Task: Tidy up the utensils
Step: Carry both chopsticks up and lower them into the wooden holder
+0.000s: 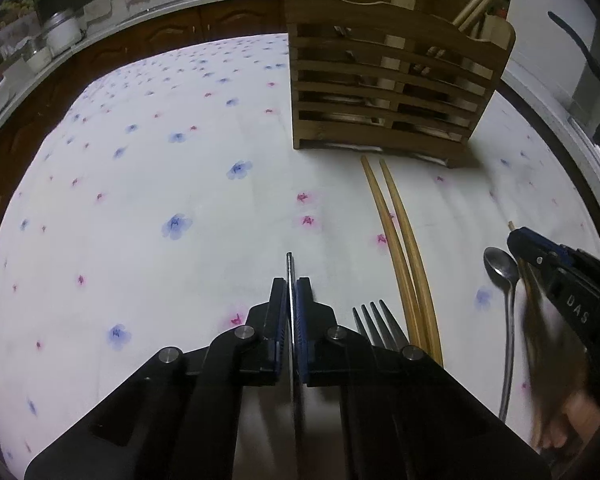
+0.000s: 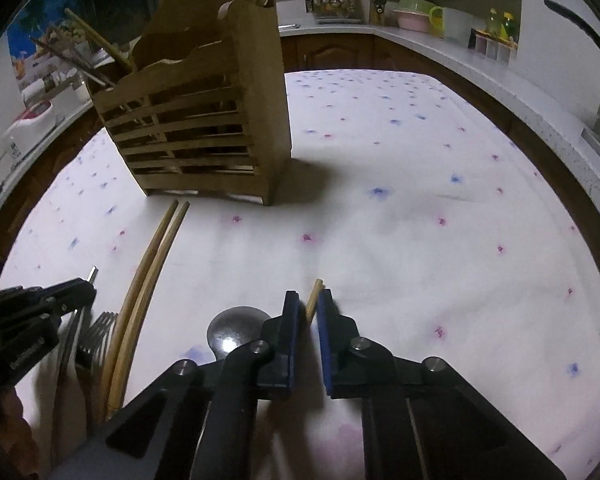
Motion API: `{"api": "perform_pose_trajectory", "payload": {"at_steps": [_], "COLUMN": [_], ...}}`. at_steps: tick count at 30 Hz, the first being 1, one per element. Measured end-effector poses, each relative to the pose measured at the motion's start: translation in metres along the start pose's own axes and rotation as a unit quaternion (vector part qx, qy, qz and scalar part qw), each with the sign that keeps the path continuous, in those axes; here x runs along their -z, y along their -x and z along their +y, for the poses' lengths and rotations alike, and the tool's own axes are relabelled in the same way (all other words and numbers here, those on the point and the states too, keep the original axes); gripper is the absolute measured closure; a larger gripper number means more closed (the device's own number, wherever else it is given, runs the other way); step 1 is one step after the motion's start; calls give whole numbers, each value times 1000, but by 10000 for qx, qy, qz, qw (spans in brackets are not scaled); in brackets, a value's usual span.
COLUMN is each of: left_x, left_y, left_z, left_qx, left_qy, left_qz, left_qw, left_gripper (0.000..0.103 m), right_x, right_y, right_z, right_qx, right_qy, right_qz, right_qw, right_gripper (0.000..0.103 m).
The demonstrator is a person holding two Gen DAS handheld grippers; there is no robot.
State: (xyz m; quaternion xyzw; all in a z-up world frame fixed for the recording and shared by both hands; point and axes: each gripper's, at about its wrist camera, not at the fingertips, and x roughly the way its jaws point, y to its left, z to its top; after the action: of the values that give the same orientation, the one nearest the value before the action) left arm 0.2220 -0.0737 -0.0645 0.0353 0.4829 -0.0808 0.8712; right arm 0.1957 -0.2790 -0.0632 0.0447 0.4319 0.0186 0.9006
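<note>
- The left gripper (image 1: 291, 300) is pinched on a thin metal utensil (image 1: 289, 268), its squared tip poking out just past the pads; which utensil it is cannot be told, as the rest runs hidden beneath the gripper body

- The right gripper (image 2: 308, 308) is clamped on a single wooden chopstick (image 2: 314, 294), the blunt end standing out between the blue pads; each hand has thus taken one piece, seemingly so that both can go to the caddy together

- The slatted wooden caddy (image 1: 380, 92) stands upright at the far side of the flowered tablecloth (image 1: 160, 160), well apart from both grippers, with chopsticks and metal handles already leaning in its compartments; it reads as the destination for everything loose on the cloth

- Still lying on the cloth between the two grippers: a pair of chopsticks (image 1: 404, 248) side by side, their tips just short of the caddy's base, a fork (image 1: 374, 320) with tines toward the caddy, and a spoon (image 1: 502, 268) bowl-up right beside the right gripper

- Both grippers are angled steeply down toward the table, low over the cloth, side by side with the loose cutlery between them; a bit of the person's hand (image 1: 572, 420) shows behind the right gripper in the left wrist view

- Judged from this layout, the sorting is partway through, and the next lift calls for clearing the neighbouring spoon and fork without dragging them
</note>
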Motion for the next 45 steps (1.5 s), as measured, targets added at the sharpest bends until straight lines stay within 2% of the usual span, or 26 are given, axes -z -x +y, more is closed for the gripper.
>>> {"api": "perform_pose_trajectory", "payload": {"at_steps": [4,8,18,26,34,39,45], "left_x": [0,2,9,16,17,15,11], "left_y": [8,30,91,135,185,198,204], "left_z": [13,26,42,54,63,65,62], "left_qx": [241,436,807,960,1033,1023,1026], "left_qy": [252,467,716,816,814,825,827], "left_qz": [-48,-210,-713,-1079,-1584,-1768,-1852], "left_qw": [9994,9977,9916,9861,9786,9754,9738], "left_gripper": [99,99,99,99,99,99,99], "right_x": [0,-2,-6,-5,-14,-20,-26], "right_y": [5,26,79,115,172,198,202], "right_z": [-9,-12,-12,-13,-16,-17,-18], "right_qx": [-287,-564,-845,-1044,-1236,-1253,-1269], "right_qy": [-302,-445,-577,-629,-632,-640,-623], "right_qz": [-15,-238,-766,-1108,-1752,-2120,-2218], "right_qw": [9991,9971,9918,9863,9747,9671,9648], "right_gripper": [98,98,98,98,98,98,98]}}
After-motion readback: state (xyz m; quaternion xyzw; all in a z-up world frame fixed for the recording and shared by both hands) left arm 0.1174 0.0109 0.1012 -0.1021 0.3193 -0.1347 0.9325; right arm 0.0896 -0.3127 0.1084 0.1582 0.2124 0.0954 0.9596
